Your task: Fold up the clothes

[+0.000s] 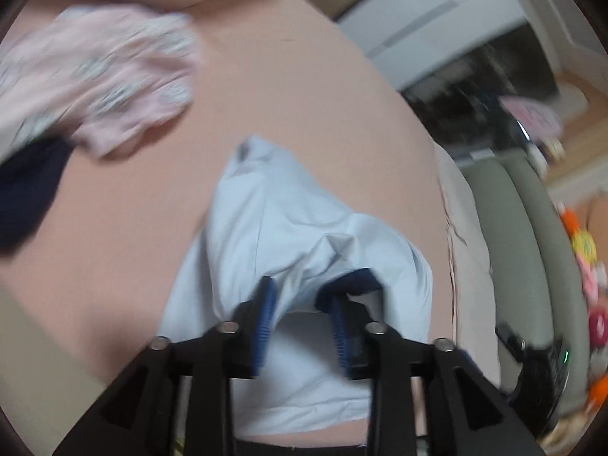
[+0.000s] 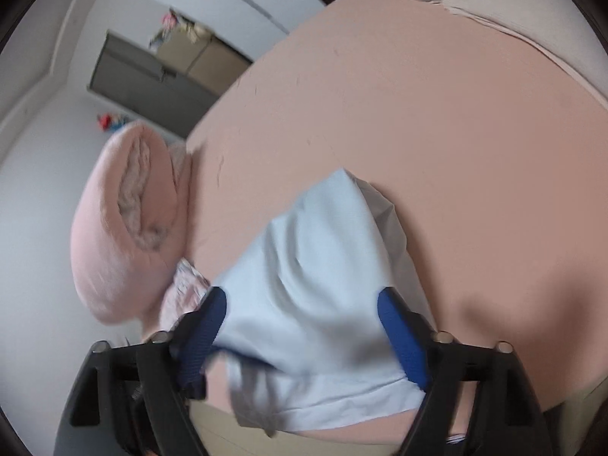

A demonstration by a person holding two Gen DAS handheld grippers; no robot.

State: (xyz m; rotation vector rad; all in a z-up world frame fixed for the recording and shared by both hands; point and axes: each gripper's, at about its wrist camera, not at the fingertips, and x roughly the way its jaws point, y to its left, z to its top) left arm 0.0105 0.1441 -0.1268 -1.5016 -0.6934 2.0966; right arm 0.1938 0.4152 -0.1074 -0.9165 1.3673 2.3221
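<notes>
A light blue garment (image 1: 285,220) lies bunched on the pink bed sheet (image 1: 304,95), near the bed's front edge. My left gripper (image 1: 300,292) stands open over its near end, the blue pads apart and a fold of the cloth lapping over the right finger (image 1: 342,326). In the right wrist view the same garment (image 2: 315,235) runs between the widely spread jaws of my right gripper (image 2: 302,296), which is open; the pads do not press on the cloth.
A pink patterned garment (image 1: 102,83) and a dark navy one (image 1: 26,197) lie at the left of the bed. A pink pillow (image 2: 114,247) sits at the bed's far end. A grey padded seat (image 1: 532,228) and colourful toys (image 1: 585,250) stand beside the bed.
</notes>
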